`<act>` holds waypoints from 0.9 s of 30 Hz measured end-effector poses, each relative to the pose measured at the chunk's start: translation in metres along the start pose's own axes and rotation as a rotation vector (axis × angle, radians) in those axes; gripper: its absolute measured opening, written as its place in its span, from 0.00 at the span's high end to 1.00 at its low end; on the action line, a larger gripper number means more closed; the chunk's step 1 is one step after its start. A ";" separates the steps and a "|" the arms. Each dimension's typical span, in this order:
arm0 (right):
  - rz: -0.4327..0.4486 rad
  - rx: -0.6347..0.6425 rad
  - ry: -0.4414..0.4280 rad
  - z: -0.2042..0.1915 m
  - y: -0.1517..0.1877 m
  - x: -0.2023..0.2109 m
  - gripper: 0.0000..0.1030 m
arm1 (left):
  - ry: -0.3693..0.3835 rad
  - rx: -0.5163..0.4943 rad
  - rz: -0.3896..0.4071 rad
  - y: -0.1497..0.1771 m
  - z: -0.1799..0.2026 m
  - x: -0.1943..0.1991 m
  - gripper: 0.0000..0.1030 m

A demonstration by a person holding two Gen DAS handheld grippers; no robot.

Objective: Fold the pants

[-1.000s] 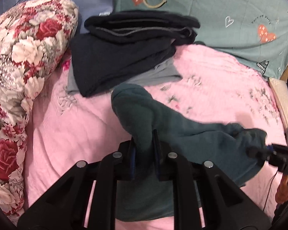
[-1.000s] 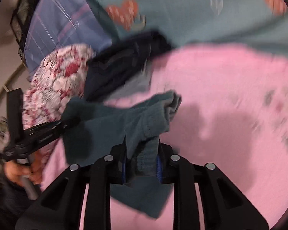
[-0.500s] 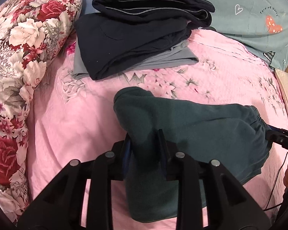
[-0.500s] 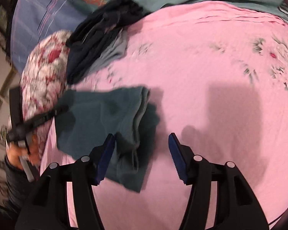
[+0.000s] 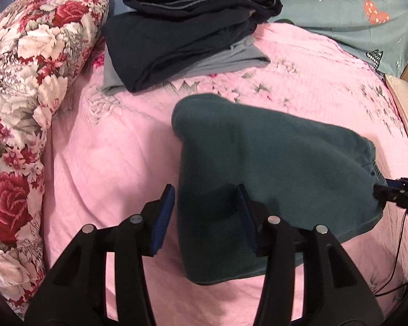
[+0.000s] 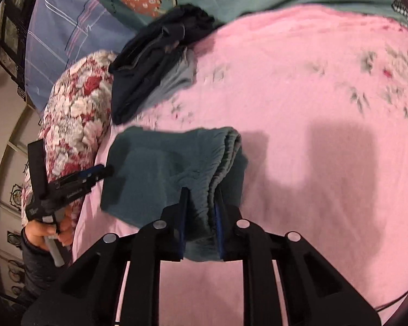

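Observation:
The dark teal pants (image 5: 285,163) lie folded on the pink bedspread (image 5: 108,163). My left gripper (image 5: 205,212) straddles their left folded edge. Its jaws are opening, and the blue pads stand clear of the cloth. Seen from the right wrist, the pants (image 6: 155,174) end in a bunched elastic waistband. My right gripper (image 6: 200,224) is closing there, with the cloth pinched between its pads. The right gripper's tip (image 5: 380,190) shows at the pants' right end in the left wrist view. In the right wrist view, a hand (image 6: 49,225) holds the left gripper (image 6: 106,169).
A stack of folded dark and grey clothes (image 5: 182,27) sits at the back of the bed. A floral pillow (image 5: 27,81) runs along the left side. A teal sheet with hearts (image 5: 353,13) lies behind. A thin black cable (image 5: 397,269) trails at the right edge.
The pants came down from hanging to lying flat on the bed. The left jaws let go of the fold and spread. The right jaws opened wide, then closed on the waistband end.

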State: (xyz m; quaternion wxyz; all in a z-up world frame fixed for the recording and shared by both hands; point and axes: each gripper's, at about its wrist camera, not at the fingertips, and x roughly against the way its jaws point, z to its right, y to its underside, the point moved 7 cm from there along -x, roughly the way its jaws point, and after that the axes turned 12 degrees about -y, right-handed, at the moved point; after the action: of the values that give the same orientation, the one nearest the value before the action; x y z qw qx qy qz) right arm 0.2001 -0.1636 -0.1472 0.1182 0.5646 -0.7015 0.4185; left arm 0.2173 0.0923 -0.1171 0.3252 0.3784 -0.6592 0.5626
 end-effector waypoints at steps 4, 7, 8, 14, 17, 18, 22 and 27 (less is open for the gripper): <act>-0.018 0.028 0.113 0.015 0.004 -0.007 0.49 | 0.009 0.009 -0.014 0.003 -0.001 -0.002 0.51; 0.033 0.005 0.058 0.015 -0.008 0.002 0.43 | 0.009 0.015 -0.024 0.002 -0.002 -0.005 0.48; 0.040 -0.001 0.066 0.016 -0.012 0.000 0.43 | 0.012 0.017 -0.028 0.002 -0.002 -0.006 0.47; 0.026 0.044 0.118 0.010 -0.017 -0.029 0.42 | 0.020 0.054 -0.055 -0.002 -0.005 -0.018 0.35; 0.039 0.070 0.129 0.001 -0.017 -0.038 0.49 | 0.031 0.079 -0.058 -0.005 -0.010 -0.017 0.33; 0.048 0.094 0.157 0.002 -0.015 -0.038 0.52 | 0.033 0.091 -0.056 -0.007 -0.013 -0.016 0.33; 0.067 0.129 0.158 -0.002 -0.013 -0.040 0.75 | 0.025 0.126 -0.042 -0.011 -0.024 -0.011 0.28; 0.112 0.182 0.149 -0.009 -0.012 -0.029 0.77 | 0.052 0.128 -0.086 -0.013 -0.016 -0.029 0.28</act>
State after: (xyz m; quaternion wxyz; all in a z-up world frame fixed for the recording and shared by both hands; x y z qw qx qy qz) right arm 0.2177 -0.1370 -0.1546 0.0948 0.5000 -0.6804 0.5272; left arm 0.2426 0.1105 -0.1328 0.3410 0.4116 -0.5963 0.5989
